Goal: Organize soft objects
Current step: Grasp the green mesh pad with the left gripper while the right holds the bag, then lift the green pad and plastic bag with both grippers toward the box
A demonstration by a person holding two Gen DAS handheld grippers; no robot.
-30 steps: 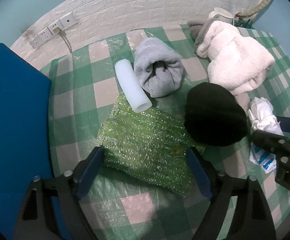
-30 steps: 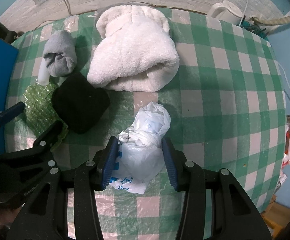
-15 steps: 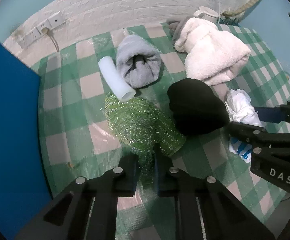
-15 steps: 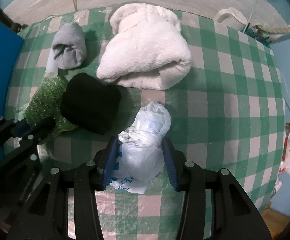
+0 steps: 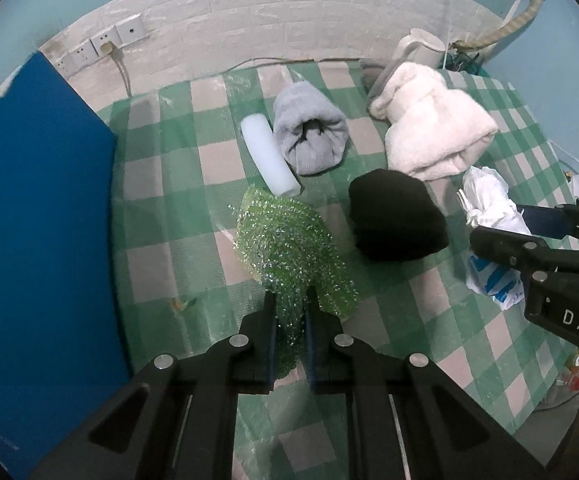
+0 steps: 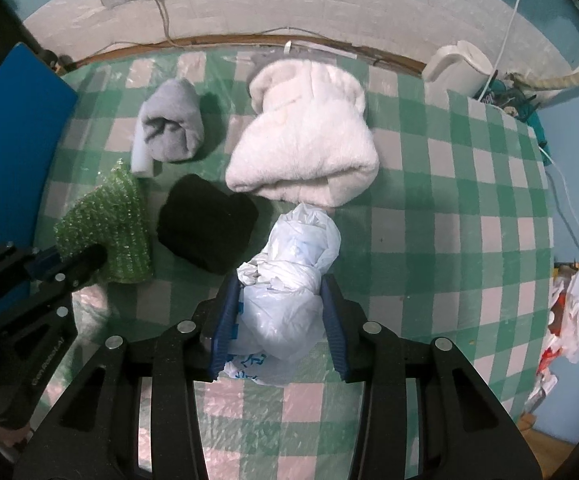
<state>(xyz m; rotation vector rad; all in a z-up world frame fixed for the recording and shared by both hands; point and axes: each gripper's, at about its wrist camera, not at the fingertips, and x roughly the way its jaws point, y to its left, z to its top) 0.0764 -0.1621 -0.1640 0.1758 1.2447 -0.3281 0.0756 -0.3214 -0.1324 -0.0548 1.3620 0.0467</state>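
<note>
My left gripper (image 5: 289, 320) is shut on the near edge of a green bubble wrap sheet (image 5: 289, 248), which hangs bunched from the jaws just above the checked tablecloth (image 5: 161, 184). The same sheet (image 6: 105, 224) and left gripper (image 6: 71, 260) show at the left of the right wrist view. My right gripper (image 6: 279, 312) has its jaws closing on a crumpled white plastic bag (image 6: 289, 276), and both pads press its sides. In the left wrist view the bag (image 5: 489, 208) sits at the right, between the right gripper's fingers (image 5: 501, 246).
On the cloth lie a black knitted cap (image 6: 205, 228), a rolled grey sock (image 6: 171, 126), a white foam tube (image 5: 269, 160) and a fluffy white towel bundle (image 6: 305, 140). A blue panel (image 5: 37, 216) stands at the left. A white kettle (image 6: 459, 68) stands far right.
My left gripper closed on the green bubble wrap and lifted its edge, bunching the sheet. The right gripper tightened on the plastic bag and rose a little with it.
</note>
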